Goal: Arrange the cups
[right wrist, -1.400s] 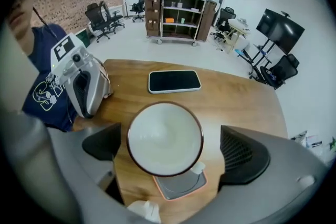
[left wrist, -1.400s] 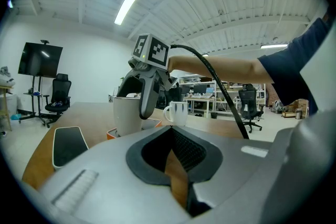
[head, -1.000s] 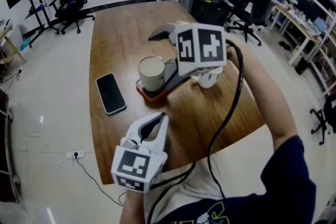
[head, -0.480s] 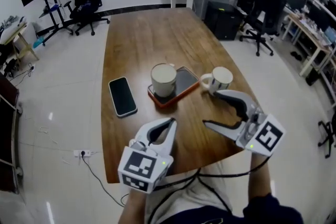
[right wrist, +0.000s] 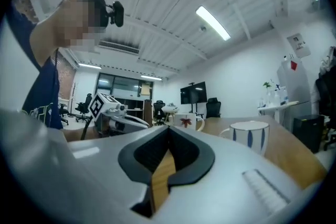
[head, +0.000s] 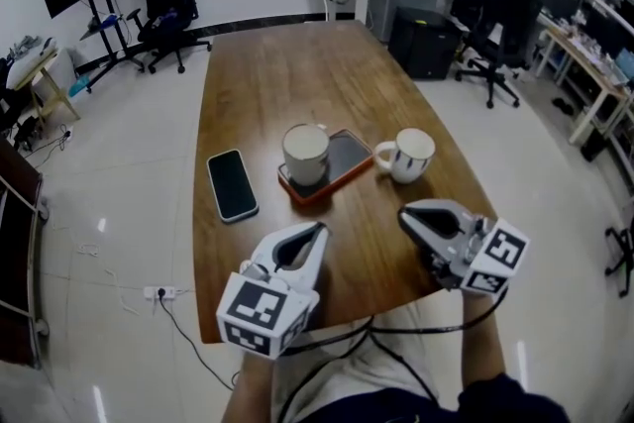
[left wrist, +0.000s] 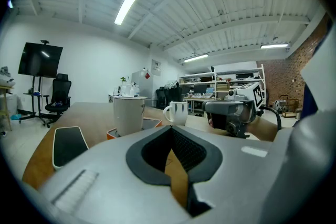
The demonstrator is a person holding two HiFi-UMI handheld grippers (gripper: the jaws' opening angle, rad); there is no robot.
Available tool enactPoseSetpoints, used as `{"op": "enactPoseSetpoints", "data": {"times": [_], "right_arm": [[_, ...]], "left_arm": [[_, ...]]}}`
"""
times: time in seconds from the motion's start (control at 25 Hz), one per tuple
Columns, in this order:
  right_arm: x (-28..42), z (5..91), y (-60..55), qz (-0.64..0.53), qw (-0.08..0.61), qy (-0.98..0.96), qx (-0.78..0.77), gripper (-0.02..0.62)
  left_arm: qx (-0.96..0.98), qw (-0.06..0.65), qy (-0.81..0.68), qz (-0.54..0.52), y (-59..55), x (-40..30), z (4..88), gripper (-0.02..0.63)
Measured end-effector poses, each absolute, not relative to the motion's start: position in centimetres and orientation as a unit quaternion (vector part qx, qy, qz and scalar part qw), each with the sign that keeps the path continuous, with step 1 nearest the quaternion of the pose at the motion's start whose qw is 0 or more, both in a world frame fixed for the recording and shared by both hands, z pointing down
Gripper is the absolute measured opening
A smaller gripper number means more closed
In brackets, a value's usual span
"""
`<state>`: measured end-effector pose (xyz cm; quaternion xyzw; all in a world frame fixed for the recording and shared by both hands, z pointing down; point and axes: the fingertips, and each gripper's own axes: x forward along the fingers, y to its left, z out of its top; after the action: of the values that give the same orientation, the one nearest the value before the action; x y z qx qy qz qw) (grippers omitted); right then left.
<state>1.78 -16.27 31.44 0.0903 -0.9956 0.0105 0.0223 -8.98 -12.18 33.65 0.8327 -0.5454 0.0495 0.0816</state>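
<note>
Tall cup (head: 305, 152): standing on the left end of the orange-rimmed pad (head: 347, 159).
Handled mug (head: 408, 155): sitting just right of the pad.
Left gripper (head: 315, 231): hovering on the pad's near side, jaws pressed together, empty.
Right gripper (head: 406, 215): hovering near-right of the pad, jaws pressed together, empty.

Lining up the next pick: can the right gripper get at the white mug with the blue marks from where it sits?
Probably yes. The right gripper sits just short of the mug, with only bare table between them. Its fingers are shut, so they must open first.
</note>
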Motion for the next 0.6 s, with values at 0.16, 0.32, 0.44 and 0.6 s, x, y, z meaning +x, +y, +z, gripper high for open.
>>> {"op": "enactPoseSetpoints", "data": {"times": [0.16, 0.32, 0.44, 0.6], "right_arm": [[1.0, 34.0, -18.7, 0.052, 0.096, -0.981, 0.161, 0.003], [1.3, 33.6, -18.8, 0.045, 0.086, -0.980, 0.174, 0.003], [1.2, 33.7, -18.8, 0.046, 0.085, -0.980, 0.172, 0.003], [1.2, 33.8, -18.9, 0.046, 0.086, -0.980, 0.174, 0.003]], "left_arm": [[0.831, 0.077, -0.549, 0.053, -12.2, -9.4, 33.4, 0.003], [0.831, 0.081, -0.548, 0.049, -12.3, -9.3, 33.5, 0.003], [0.831, 0.083, -0.547, 0.047, -12.2, -9.2, 33.5, 0.003], [0.833, 0.078, -0.545, 0.048, -12.4, -9.2, 33.6, 0.003]]}}
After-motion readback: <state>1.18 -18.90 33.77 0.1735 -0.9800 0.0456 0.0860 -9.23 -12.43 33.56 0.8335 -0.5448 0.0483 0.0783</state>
